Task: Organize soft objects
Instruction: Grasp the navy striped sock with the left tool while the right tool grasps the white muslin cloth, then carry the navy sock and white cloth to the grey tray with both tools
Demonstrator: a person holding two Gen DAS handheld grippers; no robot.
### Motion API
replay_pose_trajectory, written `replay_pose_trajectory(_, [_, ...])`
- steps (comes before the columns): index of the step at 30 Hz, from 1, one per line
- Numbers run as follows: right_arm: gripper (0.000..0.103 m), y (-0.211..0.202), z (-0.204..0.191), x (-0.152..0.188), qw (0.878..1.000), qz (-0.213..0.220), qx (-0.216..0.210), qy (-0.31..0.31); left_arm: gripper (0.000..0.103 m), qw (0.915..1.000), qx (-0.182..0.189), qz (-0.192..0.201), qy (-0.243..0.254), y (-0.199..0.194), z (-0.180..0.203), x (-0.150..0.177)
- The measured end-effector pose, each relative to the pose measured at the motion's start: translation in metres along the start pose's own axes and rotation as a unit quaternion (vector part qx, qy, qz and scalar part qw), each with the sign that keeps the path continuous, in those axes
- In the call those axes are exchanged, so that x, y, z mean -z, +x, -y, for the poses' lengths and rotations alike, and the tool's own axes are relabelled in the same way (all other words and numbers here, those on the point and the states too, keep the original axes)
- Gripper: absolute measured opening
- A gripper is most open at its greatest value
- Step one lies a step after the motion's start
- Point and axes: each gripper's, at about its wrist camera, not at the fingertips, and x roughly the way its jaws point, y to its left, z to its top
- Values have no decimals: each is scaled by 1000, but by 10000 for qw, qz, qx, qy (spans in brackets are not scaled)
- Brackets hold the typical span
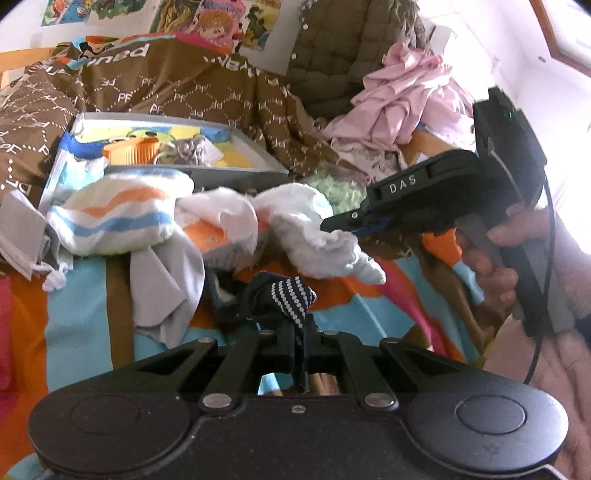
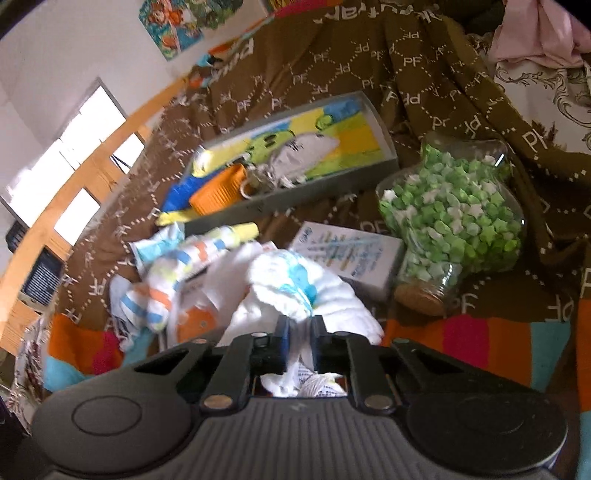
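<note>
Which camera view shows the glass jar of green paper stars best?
The right wrist view: the jar lies whole and sharp on the brown blanket. The left wrist view shows only a blurred green patch behind the right tongs.

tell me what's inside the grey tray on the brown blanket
The grey tray holds an orange ribbed cap, a bunch of metal keyrings and a white crumpled packet, all lying on a colourful cartoon liner. Its near-left corner is hidden behind striped socks.

Posters [image 1: 218,22] on white wall [image 2: 74,55]; bright window [image 2: 62,155].
</note>
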Motion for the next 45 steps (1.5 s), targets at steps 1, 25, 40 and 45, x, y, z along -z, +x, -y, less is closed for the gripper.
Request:
replay_pose_trajectory(1, [2,-1,-1,-1,10000,68,-48,-16,3,10000,33,68,-32,-3,0,-2])
replay_pose_trajectory(25, [5,45,-25,-2,9972,-79,237,-709,3,9994,-99,219,-254,-7,-6,-8])
replay_pose_trajectory(40, [2,-3,-30,-16,9887,1339,-388,-553,3,9908,-244,1287,-330,-37,-10,-47])
replay_pose_trajectory(45, [2,-14,-30,-23,9831,1682,-569,-455,3,9860,-371,1575,-409,-45,-18,-60])
